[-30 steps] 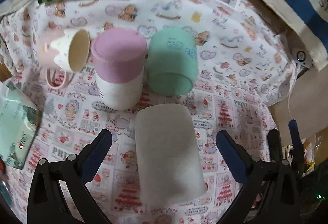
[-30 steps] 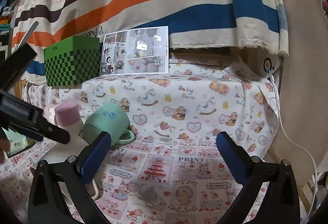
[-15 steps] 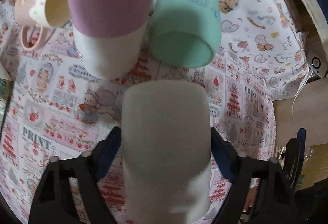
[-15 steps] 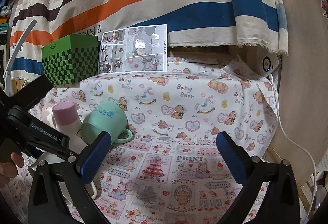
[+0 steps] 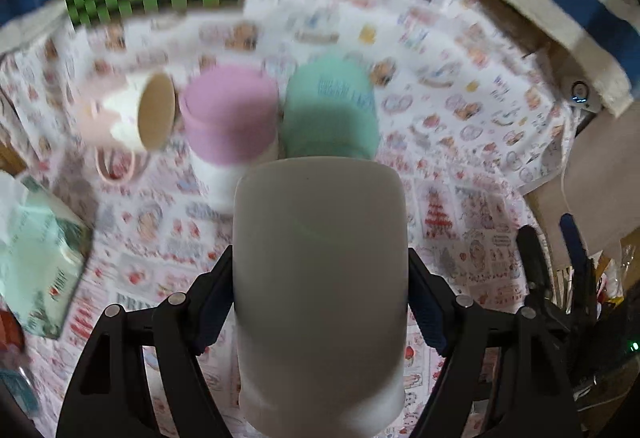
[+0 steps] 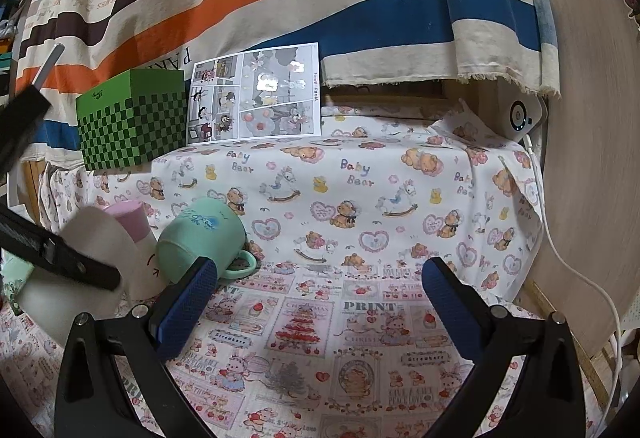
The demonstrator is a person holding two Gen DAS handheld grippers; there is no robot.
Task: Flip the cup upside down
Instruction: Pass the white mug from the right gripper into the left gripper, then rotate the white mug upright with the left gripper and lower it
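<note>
A white cup (image 5: pixel 320 278) fills the middle of the left wrist view, lying along my left gripper (image 5: pixel 320 302), whose jaws are shut on its two sides. It is lifted off the cloth. In the right wrist view the white cup (image 6: pixel 76 278) shows at the far left, held by the left gripper's black arm (image 6: pixel 60 258). My right gripper (image 6: pixel 316 302) is open and empty above the patterned tablecloth (image 6: pixel 360 338).
A mint green mug (image 5: pixel 332 109) lies on its side, beside a pink-topped white cup (image 5: pixel 230 117) and a cream-and-pink cup (image 5: pixel 132 113) on its side. A green checkered box (image 6: pixel 132 125) and a comic sheet (image 6: pixel 256 93) stand at the back. A tissue pack (image 5: pixel 36 258) lies left.
My left gripper closed on the white cup and has lifted and tilted it back; the other cups now appear farther away. The right gripper has stayed nearly still.
</note>
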